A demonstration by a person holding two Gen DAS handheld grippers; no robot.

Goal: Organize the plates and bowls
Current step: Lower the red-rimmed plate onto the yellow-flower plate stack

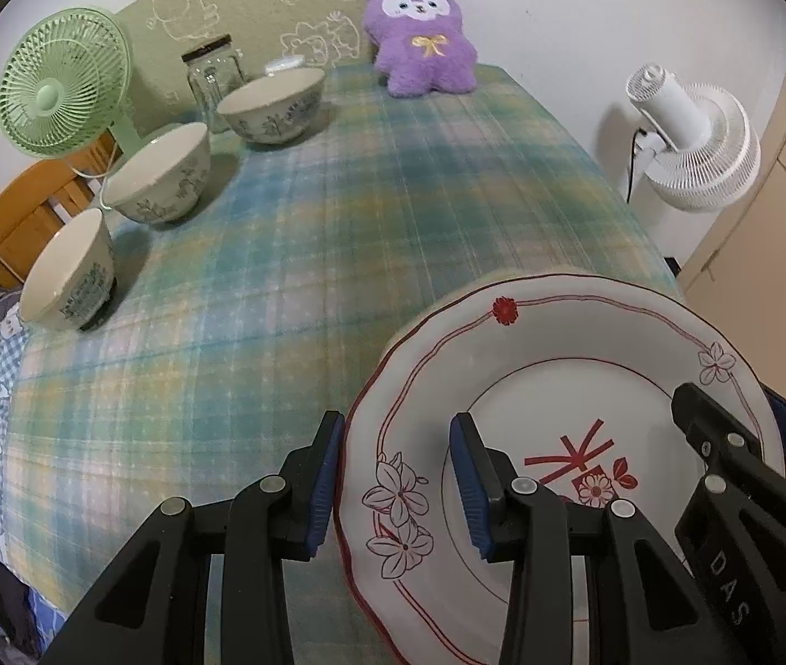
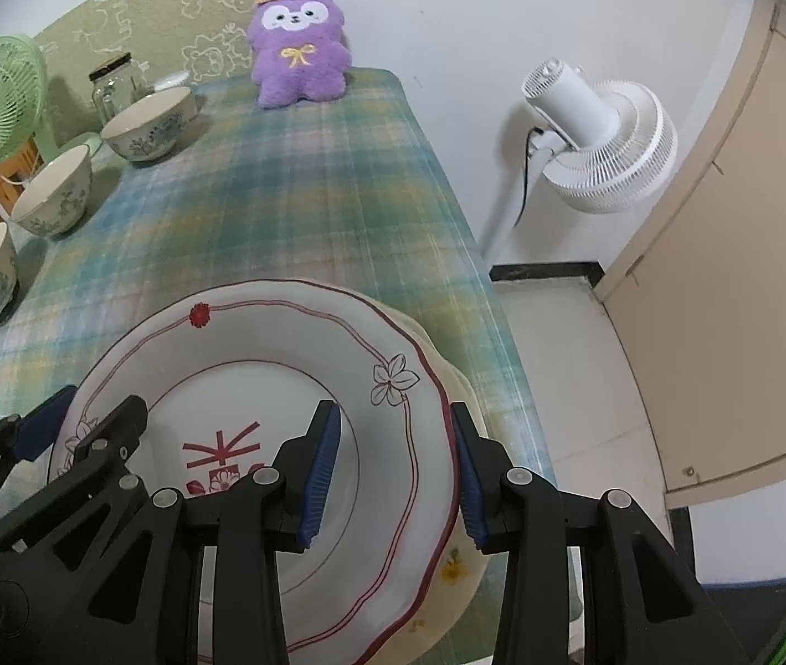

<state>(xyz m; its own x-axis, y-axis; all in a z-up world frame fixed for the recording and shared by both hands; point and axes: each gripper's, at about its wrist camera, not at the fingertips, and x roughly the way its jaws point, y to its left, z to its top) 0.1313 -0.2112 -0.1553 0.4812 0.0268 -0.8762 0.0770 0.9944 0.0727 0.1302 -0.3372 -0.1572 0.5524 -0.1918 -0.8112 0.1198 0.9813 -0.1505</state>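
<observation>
A white plate with red trim and flowers (image 1: 559, 388) lies on another plate with yellow flowers (image 2: 453, 571) at the table's near right corner. My left gripper (image 1: 398, 487) is open, its fingers straddling the plate's left rim. My right gripper (image 2: 393, 476) is open, its fingers straddling the right rim of the white plate (image 2: 282, 343). The right gripper also shows in the left wrist view (image 1: 736, 432), and the left gripper in the right wrist view (image 2: 82, 421). Three cream bowls with blue flowers (image 1: 68, 271) (image 1: 163, 172) (image 1: 273, 102) stand in a row along the left.
A plaid cloth (image 1: 337, 210) covers the table. A green fan (image 1: 60, 83), a glass jar (image 1: 212, 75) and a purple plush toy (image 1: 426, 36) stand at the back. A white fan (image 2: 597, 133) and a beige door (image 2: 725, 277) are off the right edge. A wooden chair (image 1: 21, 216) is at left.
</observation>
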